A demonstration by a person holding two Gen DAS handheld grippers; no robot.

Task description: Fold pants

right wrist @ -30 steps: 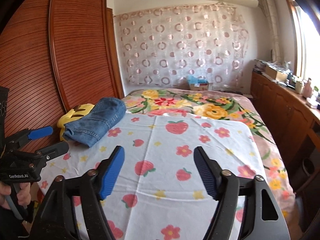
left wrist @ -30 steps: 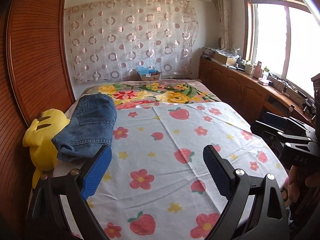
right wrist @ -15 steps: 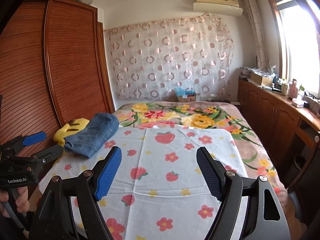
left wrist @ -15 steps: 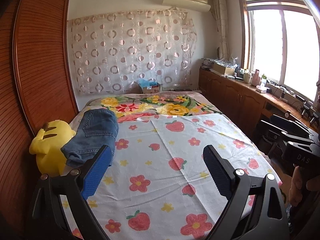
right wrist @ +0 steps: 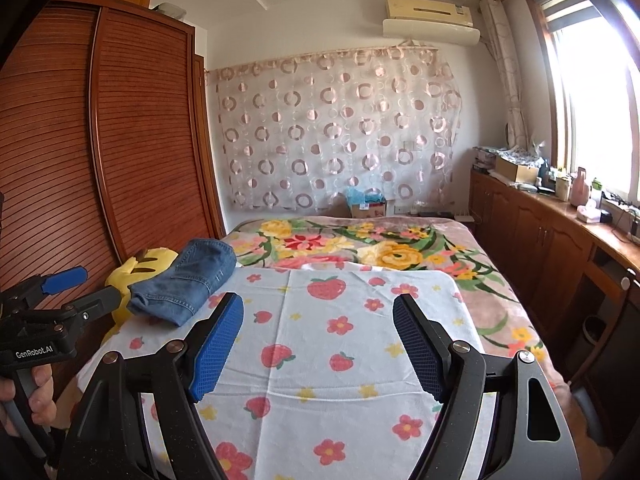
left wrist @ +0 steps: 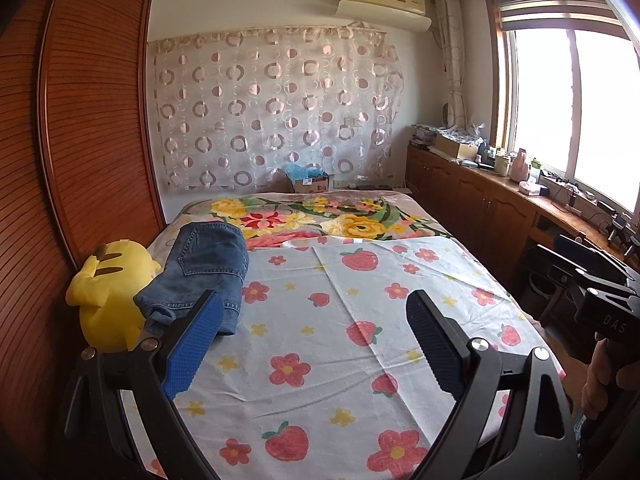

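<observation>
A wide bed (left wrist: pixel 460 240) fills the room, its far half under a floral blanket (left wrist: pixel 320 220) of yellow and red blooms, its near half under a pale strawberry-and-flower sheet (left wrist: pixel 320 320) that lies flat and creased. Along the bed's left side runs a slatted wooden wardrobe (left wrist: pixel 80 140); along the right, a low wooden cabinet run (right wrist: pixel 540 232) under a bright window (left wrist: pixel 580 112), its top crowded with small items too small to tell apart. A circle-patterned curtain (right wrist: pixel 340 132) hangs on the far wall beneath an air conditioner (right wrist: pixel 428 16), with a cardboard box (right wrist: pixel 368 208) on the floor below it.

The folded jeans (left wrist: pixel 204 276) rest in a compact bundle at the left edge of the strawberry sheet, one back pocket facing up, leaning against a yellow plush toy (left wrist: pixel 108 292) wedged between bed and wardrobe. In the right wrist view the same pants (right wrist: pixel 188 280) sit beside and partly over the toy (right wrist: pixel 148 264).

Both tools hover over the near end of the bed, well apart from the denim. The left gripper (left wrist: pixel 312 344) has its blue-padded fingers spread wide with only sheet visible between them; the right gripper (right wrist: pixel 316 344) is likewise spread, nothing pinched. Each tool appears at the edge of the other's view, held by a hand (right wrist: pixel 36 396) on its handle.
</observation>
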